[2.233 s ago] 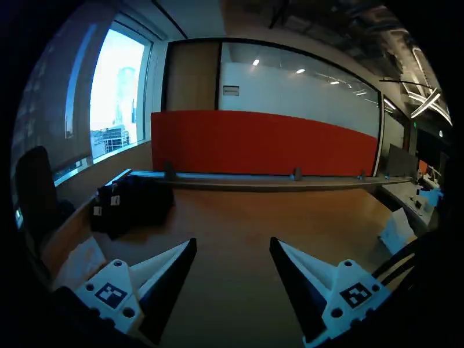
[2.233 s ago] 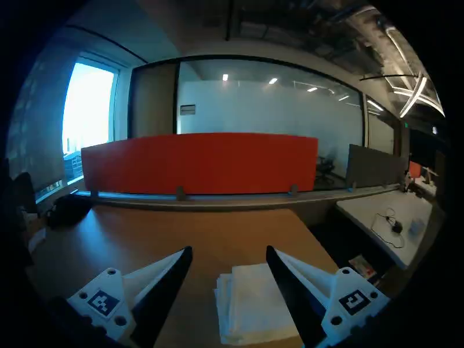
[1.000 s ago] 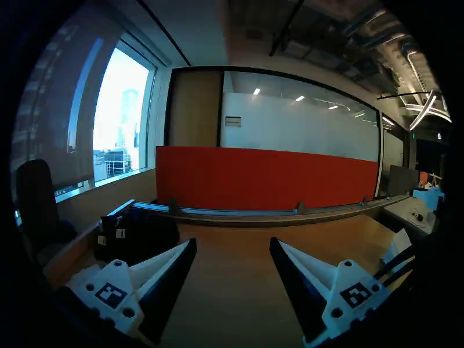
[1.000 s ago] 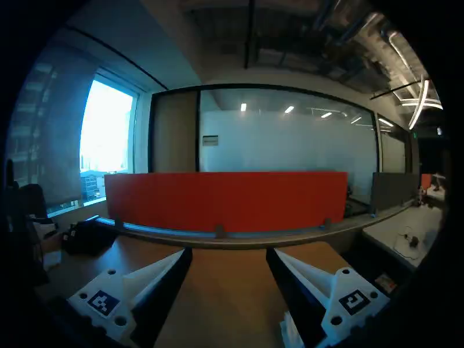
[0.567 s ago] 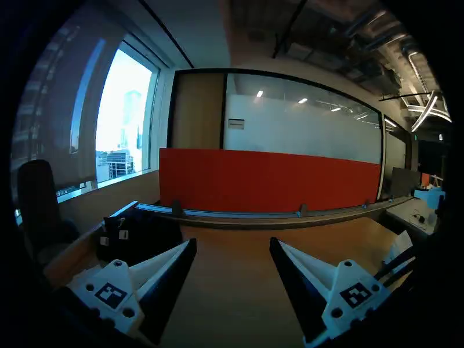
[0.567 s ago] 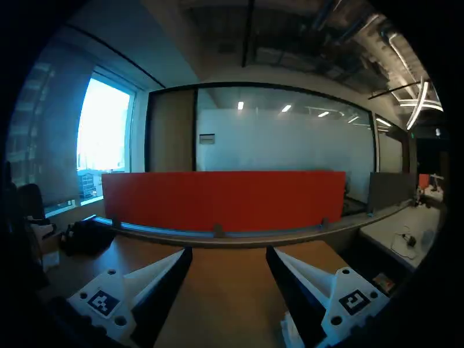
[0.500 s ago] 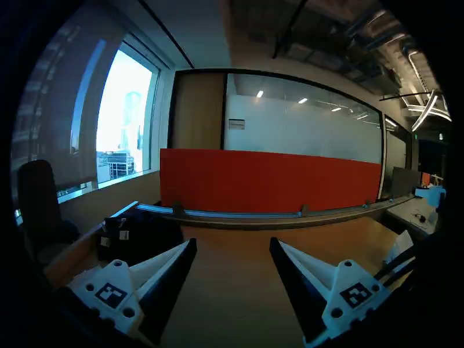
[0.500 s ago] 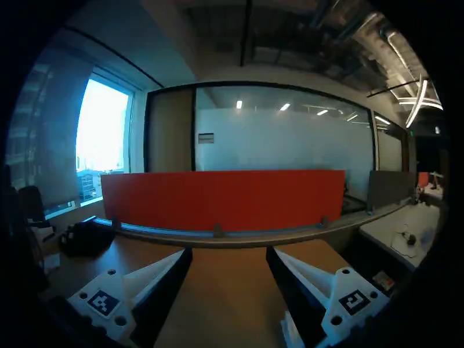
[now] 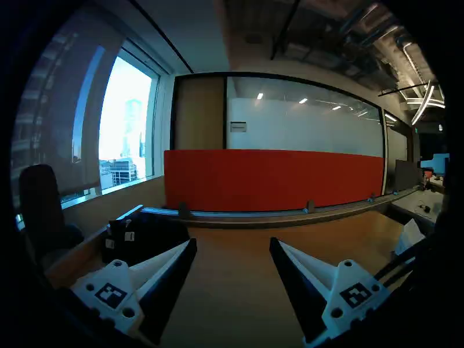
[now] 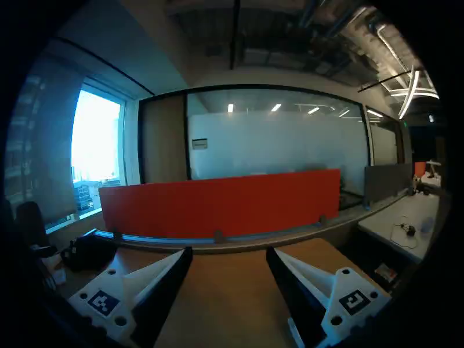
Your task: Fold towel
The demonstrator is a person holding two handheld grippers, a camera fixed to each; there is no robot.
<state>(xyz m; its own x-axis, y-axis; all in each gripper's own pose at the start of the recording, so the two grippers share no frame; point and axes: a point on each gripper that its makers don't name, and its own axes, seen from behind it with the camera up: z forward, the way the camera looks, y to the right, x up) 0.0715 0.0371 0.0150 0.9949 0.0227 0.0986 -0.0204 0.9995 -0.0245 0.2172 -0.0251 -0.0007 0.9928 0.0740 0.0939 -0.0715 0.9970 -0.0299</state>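
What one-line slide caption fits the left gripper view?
Open tool above a wooden desk, black bag at left, red divider behind.

Bag (image 9: 145, 238) on desk (image 9: 232, 278), left side; partition (image 9: 272, 180) behind desk; window (image 9: 124, 139) far left.

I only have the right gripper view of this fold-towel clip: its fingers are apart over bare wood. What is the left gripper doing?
Observer: The left gripper is open, with nothing between its fingers, just the wooden desk ahead.
Operator: Anything white on that side?
Observer: A white thing pokes up near the desk's right side. I cannot tell what it is.
Operator: And the dark lump I see over by the window?
Observer: It is a black bag on the desk, with two small white tags on its near face.
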